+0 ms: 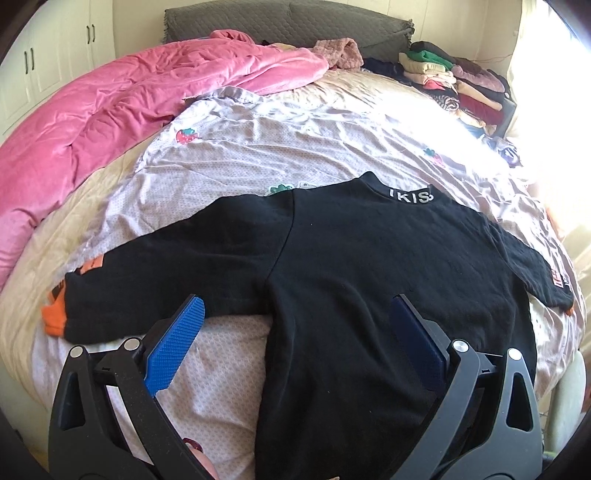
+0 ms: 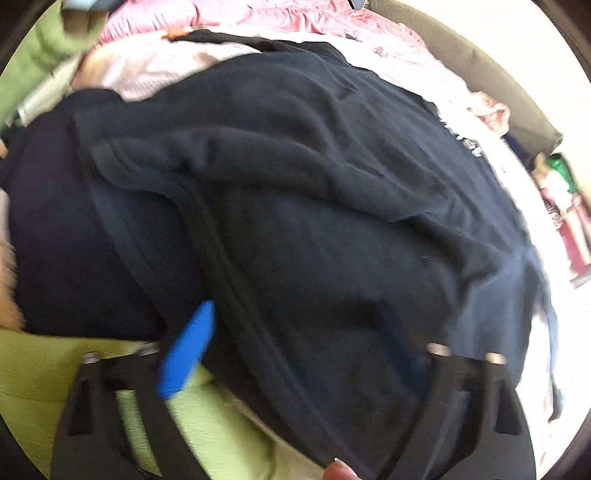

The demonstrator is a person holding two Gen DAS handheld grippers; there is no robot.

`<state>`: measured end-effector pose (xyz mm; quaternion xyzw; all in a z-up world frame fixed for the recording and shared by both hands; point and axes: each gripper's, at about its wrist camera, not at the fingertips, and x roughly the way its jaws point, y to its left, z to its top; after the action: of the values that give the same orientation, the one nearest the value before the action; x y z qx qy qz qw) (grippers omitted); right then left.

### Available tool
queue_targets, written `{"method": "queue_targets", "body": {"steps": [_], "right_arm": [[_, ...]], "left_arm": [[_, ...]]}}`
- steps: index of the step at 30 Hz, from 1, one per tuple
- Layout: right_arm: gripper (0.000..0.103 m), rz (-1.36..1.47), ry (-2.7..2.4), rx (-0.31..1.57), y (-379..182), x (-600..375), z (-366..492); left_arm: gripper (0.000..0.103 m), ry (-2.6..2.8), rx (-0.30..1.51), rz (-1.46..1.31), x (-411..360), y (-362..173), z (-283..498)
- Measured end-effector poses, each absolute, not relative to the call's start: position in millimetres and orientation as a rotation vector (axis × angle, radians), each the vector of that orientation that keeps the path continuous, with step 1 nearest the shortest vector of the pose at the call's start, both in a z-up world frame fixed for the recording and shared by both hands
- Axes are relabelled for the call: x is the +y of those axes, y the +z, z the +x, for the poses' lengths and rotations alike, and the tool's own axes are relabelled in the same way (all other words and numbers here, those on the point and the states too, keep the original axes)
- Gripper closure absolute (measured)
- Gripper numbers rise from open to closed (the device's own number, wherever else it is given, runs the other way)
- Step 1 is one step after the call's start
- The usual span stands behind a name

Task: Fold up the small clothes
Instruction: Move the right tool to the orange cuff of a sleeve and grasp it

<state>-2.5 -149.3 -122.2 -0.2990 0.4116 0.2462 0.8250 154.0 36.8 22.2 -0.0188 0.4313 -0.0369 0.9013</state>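
A small black sweatshirt (image 1: 369,266) with a white-lettered collar and orange cuffs lies spread flat on the bed, sleeves out to both sides. My left gripper (image 1: 299,306) is open, its blue pads (image 1: 177,343) wide apart over the lower body of the sweatshirt, near the left armpit. In the blurred right wrist view the same black sweatshirt (image 2: 332,184) fills the frame, rumpled, with its hem band running past the left pad. My right gripper (image 2: 295,317) is open, close over the fabric near the hem; nothing is pinched between its fingers.
A pink quilt (image 1: 129,110) is bunched at the bed's far left. A pile of folded clothes (image 1: 450,81) sits at the far right by the grey headboard (image 1: 288,18). A patterned sheet (image 1: 295,140) covers the bed. Green fabric (image 2: 207,417) lies under the right gripper.
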Motion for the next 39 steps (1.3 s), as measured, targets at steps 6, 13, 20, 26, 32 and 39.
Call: {"method": "queue_targets", "body": {"steps": [6, 13, 20, 26, 32, 39], "right_arm": [[0.087, -0.585, 0.596, 0.87, -111.7, -165.0, -4.1], [0.094, -0.573, 0.776, 0.901, -91.0, -192.3, -13.7], [0.089, -0.604, 0.813, 0.978, -112.2, -191.6, -14.7], [0.074, -0.506, 0.895, 0.998, -98.8, -205.4, -15.5], [0.039, -0.308, 0.807, 0.867, -54.3, -252.3, 4.6], [0.024, -0.073, 0.479, 0.774, -26.2, -331.1, 54.7]], "left_arm": [[0.009, -0.073, 0.863, -0.041, 44.3, 45.9, 166.0], [0.009, -0.102, 0.818, -0.054, 38.4, 71.8, 172.0], [0.009, -0.118, 0.855, -0.044, 6.3, 47.0, 192.0], [0.009, -0.122, 0.884, -0.044, -10.3, 26.4, 213.5], [0.009, -0.108, 0.913, -0.051, -14.2, 8.8, 228.2], [0.009, -0.088, 0.916, -0.04, -17.7, 5.0, 233.8]]}}
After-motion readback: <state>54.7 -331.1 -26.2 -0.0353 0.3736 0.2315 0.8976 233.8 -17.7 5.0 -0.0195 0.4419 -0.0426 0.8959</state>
